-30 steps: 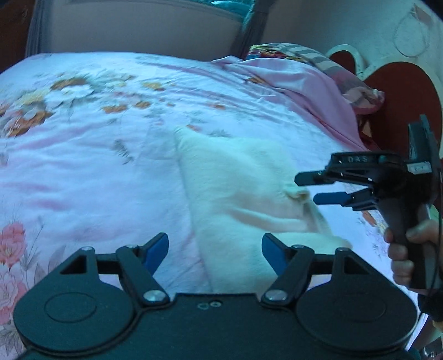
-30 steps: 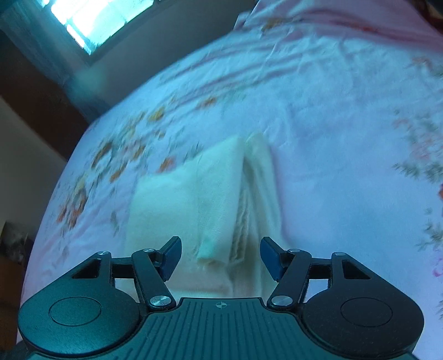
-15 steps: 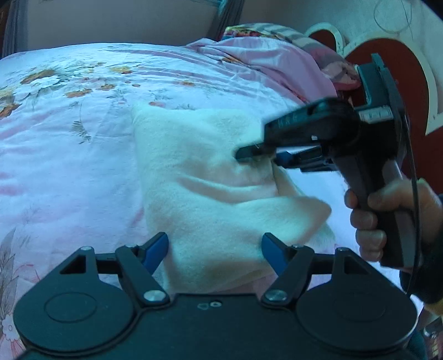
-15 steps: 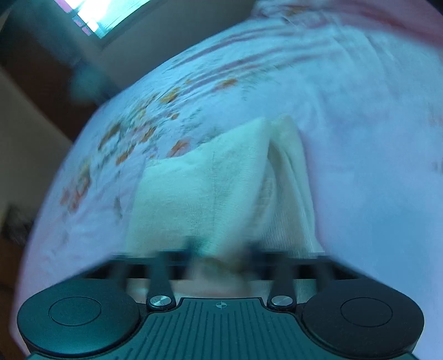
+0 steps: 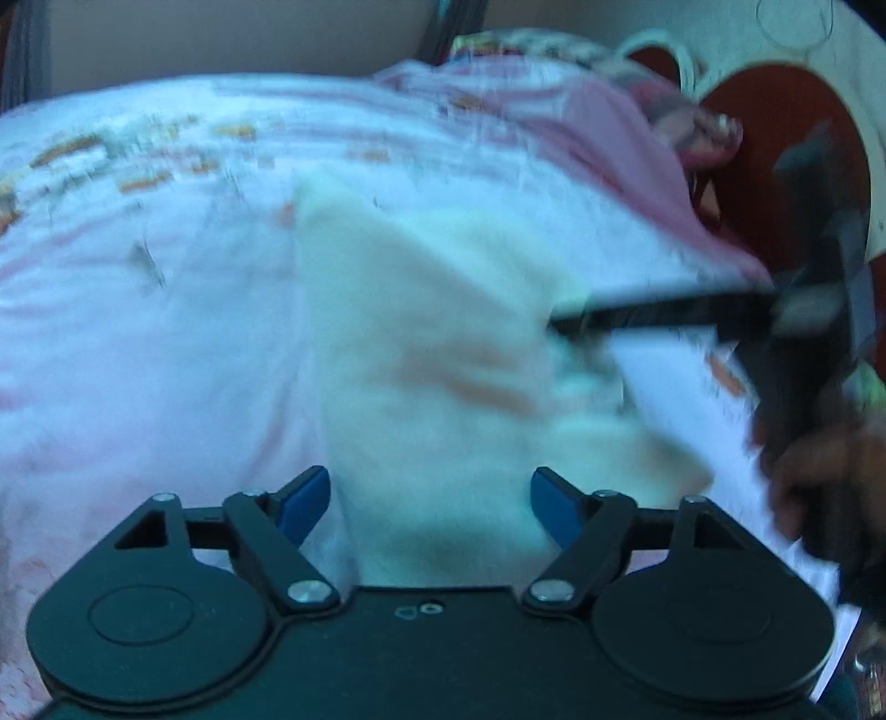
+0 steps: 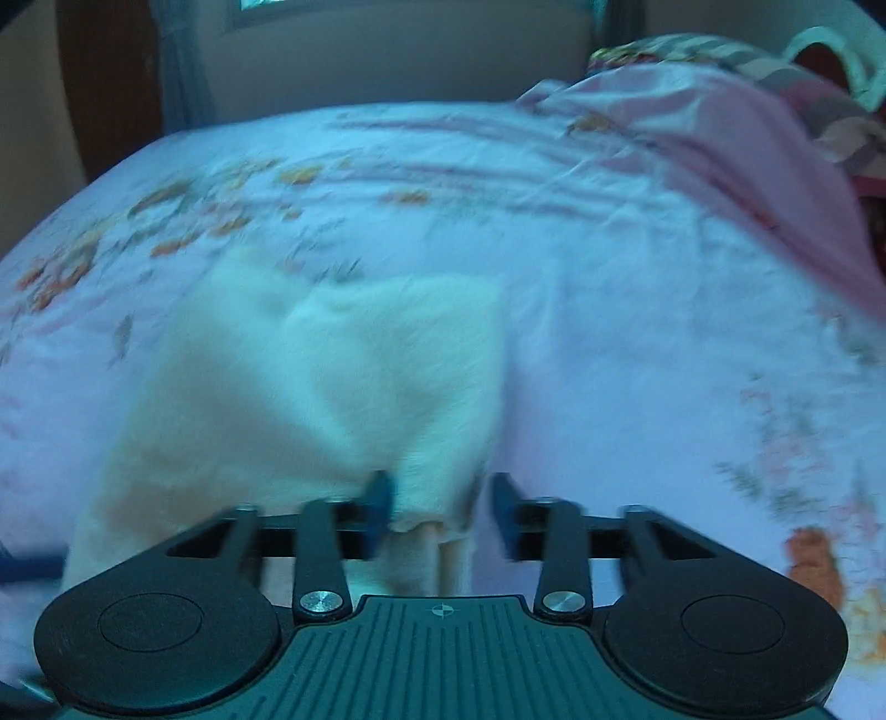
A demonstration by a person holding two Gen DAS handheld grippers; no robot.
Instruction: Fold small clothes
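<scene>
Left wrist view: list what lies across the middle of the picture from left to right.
Floral bedsheet → cream cloth → right gripper, its jaws opening at the cloth's right edge → hand on the gripper's handle.

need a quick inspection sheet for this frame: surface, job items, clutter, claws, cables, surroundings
Surface: bed with a pale floral sheet, wrinkled.
Job's things: one cream cloth, partly folded, lying on the sheet.
Clutter: bunched pink blanket and patterned pillow at the bed's far right corner.
Claws: left claw open, its pads clear of the cloth's near end. Right claw opening, a fold of the cloth's edge between its pads; frames blurred.
Cables: a thin loop on the wall, too faint to identify.
Surroundings: beige wall, window at the top edge, red headboard.
</scene>
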